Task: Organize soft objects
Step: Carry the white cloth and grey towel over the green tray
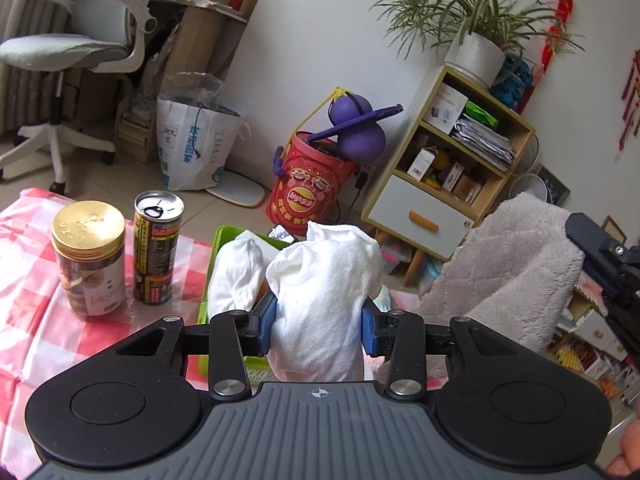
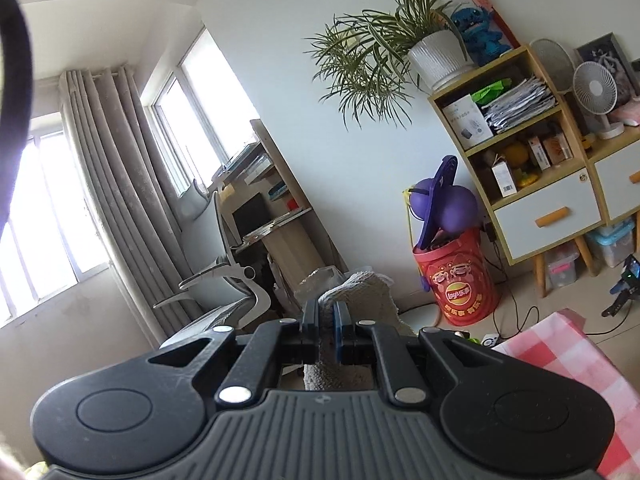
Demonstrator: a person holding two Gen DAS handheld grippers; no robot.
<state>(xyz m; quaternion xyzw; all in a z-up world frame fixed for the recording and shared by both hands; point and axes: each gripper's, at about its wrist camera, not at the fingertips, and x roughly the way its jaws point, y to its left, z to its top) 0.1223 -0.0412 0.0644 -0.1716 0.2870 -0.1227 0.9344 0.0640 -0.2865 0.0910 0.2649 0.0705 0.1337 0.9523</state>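
My left gripper [image 1: 319, 318] is shut on a bunched white cloth [image 1: 326, 280], lifted above a green basket [image 1: 222, 240] on the pink checked tablecloth [image 1: 36, 328]. A second white cloth [image 1: 236, 272] lies in that basket. To the right hangs a fluffy grey towel [image 1: 508, 268], with the right gripper's black body [image 1: 608, 260] at its edge. In the right wrist view my right gripper [image 2: 327, 316] is shut on a fold of the grey towel [image 2: 360, 292], held up level in the air.
A gold-lidded jar [image 1: 89, 256] and a black-and-yellow can [image 1: 157, 248] stand on the tablecloth left of the basket. Beyond are a red Lay's bucket [image 1: 308, 192] with purple toys, a wooden shelf unit [image 1: 452, 168], a white bag [image 1: 196, 148] and an office chair [image 1: 76, 52].
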